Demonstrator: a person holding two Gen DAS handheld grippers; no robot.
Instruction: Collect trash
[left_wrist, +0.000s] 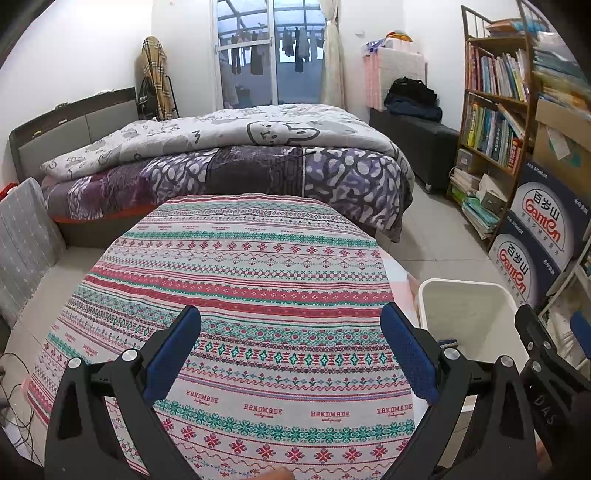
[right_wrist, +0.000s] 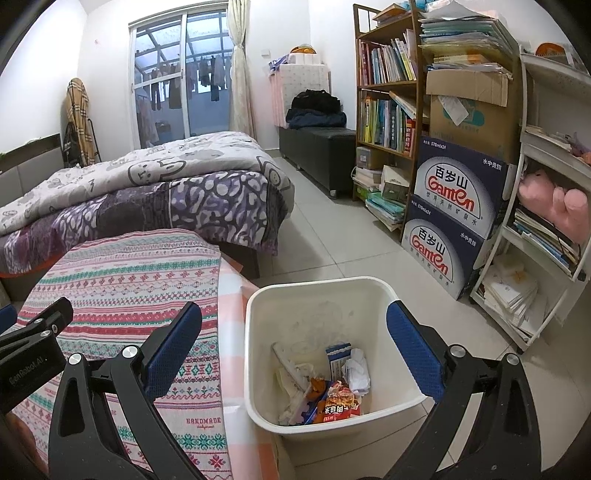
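A white trash bin (right_wrist: 255, 332) stands on the floor right of the table; it also shows in the left wrist view (left_wrist: 476, 317). It holds trash: a crumpled white paper (right_wrist: 357, 371), a blue carton (right_wrist: 338, 356) and red snack wrappers (right_wrist: 338, 404). My right gripper (right_wrist: 293, 354) is open and empty above the bin. My left gripper (left_wrist: 290, 350) is open and empty above the table's patterned cloth (left_wrist: 236, 295), which bears nothing. The right gripper's body (left_wrist: 546, 369) shows at the right edge of the left wrist view.
A bed (left_wrist: 229, 162) with a purple quilt stands behind the table. A bookshelf (right_wrist: 388, 110), stacked water boxes (right_wrist: 458, 206) and a white shelf unit (right_wrist: 546, 221) line the right wall. A dark bench (right_wrist: 317, 155) stands at the back. Cables (left_wrist: 14, 391) lie on the floor at left.
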